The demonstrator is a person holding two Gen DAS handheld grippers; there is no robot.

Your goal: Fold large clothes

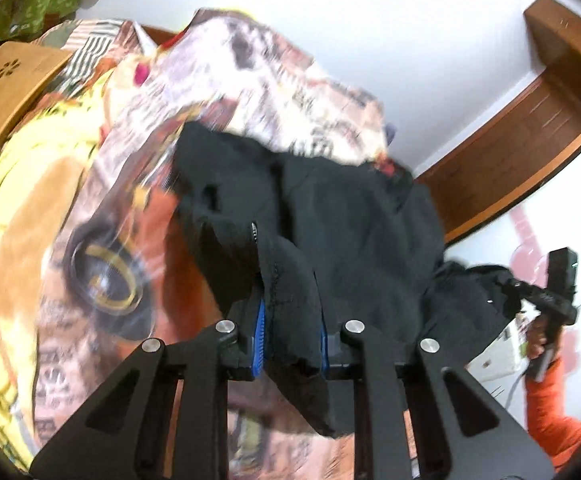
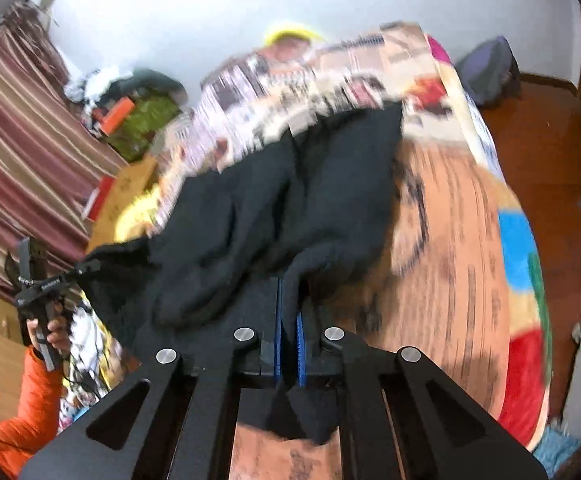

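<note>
A large black garment (image 1: pixel 350 220) with a zip (image 1: pixel 254 234) hangs bunched over a bed covered by a colourful printed blanket (image 1: pixel 102 240). My left gripper (image 1: pixel 292 338) is shut on a thick fold of the garment's edge, with cloth filling the gap between its blue pads (image 1: pixel 260 330). My right gripper (image 2: pixel 289 336) is shut on another fold of the black garment (image 2: pixel 290 208), its blue pads (image 2: pixel 277 332) close together. Each view shows the other gripper off to the side, the right gripper (image 1: pixel 558 296) and the left gripper (image 2: pixel 38 280), each held by a hand in an orange sleeve (image 2: pixel 22 412).
A wooden table (image 1: pixel 6 80) and a green box (image 1: pixel 34 4) stand left of the bed. Striped curtains (image 2: pixel 18 140) hang beyond. A dark bag (image 2: pixel 486 68) lies on the wooden floor (image 2: pixel 538 140) right of the bed. Brown wooden trim (image 1: pixel 530 140) runs along the white wall.
</note>
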